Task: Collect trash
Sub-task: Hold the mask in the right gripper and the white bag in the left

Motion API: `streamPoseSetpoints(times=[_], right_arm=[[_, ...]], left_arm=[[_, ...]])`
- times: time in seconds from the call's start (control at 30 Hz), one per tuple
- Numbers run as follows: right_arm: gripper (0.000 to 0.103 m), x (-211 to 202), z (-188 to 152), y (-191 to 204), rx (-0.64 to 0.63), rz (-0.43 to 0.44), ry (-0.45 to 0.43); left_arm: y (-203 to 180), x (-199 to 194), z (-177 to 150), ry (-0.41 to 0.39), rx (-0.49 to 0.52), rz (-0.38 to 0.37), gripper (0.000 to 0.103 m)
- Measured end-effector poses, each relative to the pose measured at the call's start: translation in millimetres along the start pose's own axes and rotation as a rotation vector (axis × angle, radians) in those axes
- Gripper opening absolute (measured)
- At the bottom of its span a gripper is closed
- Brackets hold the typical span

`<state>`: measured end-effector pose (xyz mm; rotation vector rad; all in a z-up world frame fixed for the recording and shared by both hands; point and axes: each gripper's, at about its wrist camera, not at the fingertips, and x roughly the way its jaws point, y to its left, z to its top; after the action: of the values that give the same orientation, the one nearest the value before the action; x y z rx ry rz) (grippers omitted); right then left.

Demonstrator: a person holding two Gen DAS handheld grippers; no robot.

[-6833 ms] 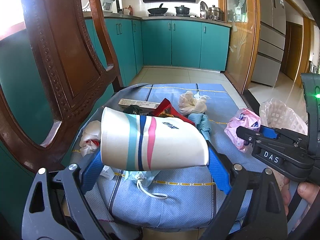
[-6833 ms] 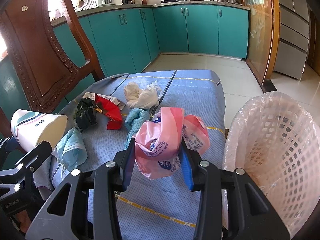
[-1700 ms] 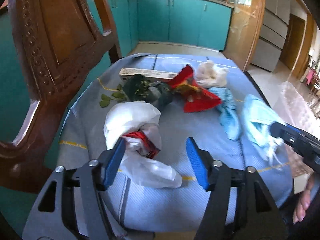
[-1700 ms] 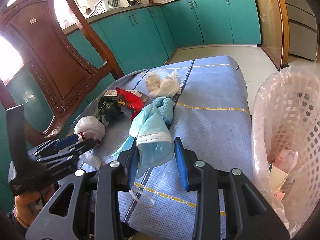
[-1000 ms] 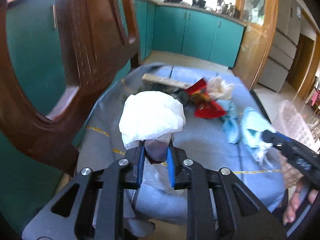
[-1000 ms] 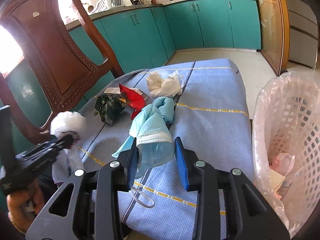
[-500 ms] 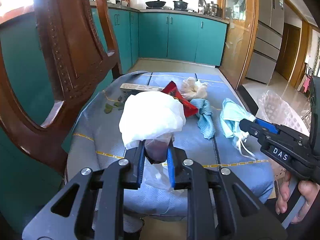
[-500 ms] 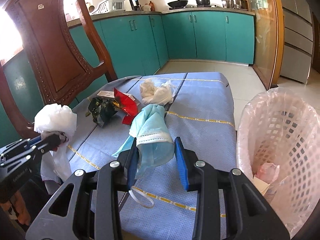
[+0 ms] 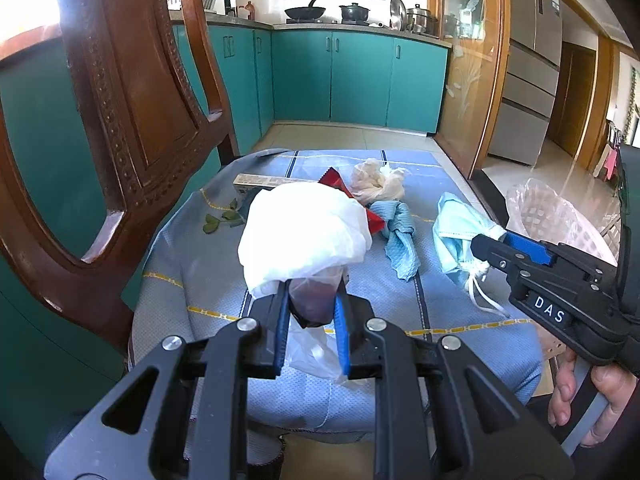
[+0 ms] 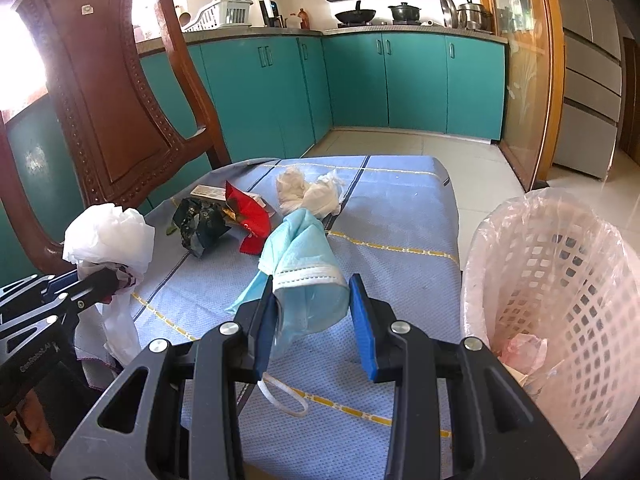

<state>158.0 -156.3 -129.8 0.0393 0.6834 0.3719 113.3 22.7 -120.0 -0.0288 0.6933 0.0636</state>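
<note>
My left gripper (image 9: 313, 304) is shut on a crumpled white plastic bag (image 9: 304, 236) with something dark red inside, held above the near end of the blue tablecloth (image 9: 200, 264). The same bag (image 10: 110, 234) shows at the left of the right wrist view. My right gripper (image 10: 314, 300) is shut on a light blue face mask (image 10: 306, 256), its ear loop dangling below; the mask (image 9: 458, 228) also shows at the right of the left wrist view. A white basket lined with a pink bag (image 10: 556, 300) stands right of the table, with some trash inside.
On the cloth lie a red wrapper (image 10: 248, 216), a dark crumpled packet (image 10: 200, 228), white tissue (image 10: 308, 194), a teal rag (image 9: 400, 232), a flat box (image 9: 260, 180) and leaves (image 9: 222, 220). A carved wooden chair (image 9: 132, 112) stands at the left. Teal cabinets line the back.
The left gripper, with the white bag held, has drifted and rolled a little, so the table now sits more centred. The right gripper has kept the mask and stayed nearly still.
</note>
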Motion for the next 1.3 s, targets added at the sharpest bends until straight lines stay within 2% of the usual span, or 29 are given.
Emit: streamPoseSetpoints(times=[1.3], right_arm=[[0.036,-9.9,3.3,-3.8,0.018,0.009,-0.023]], left_arm=[[-6.0,-9.7,3.3,-0.015,-0.004,-0.018,0.021]])
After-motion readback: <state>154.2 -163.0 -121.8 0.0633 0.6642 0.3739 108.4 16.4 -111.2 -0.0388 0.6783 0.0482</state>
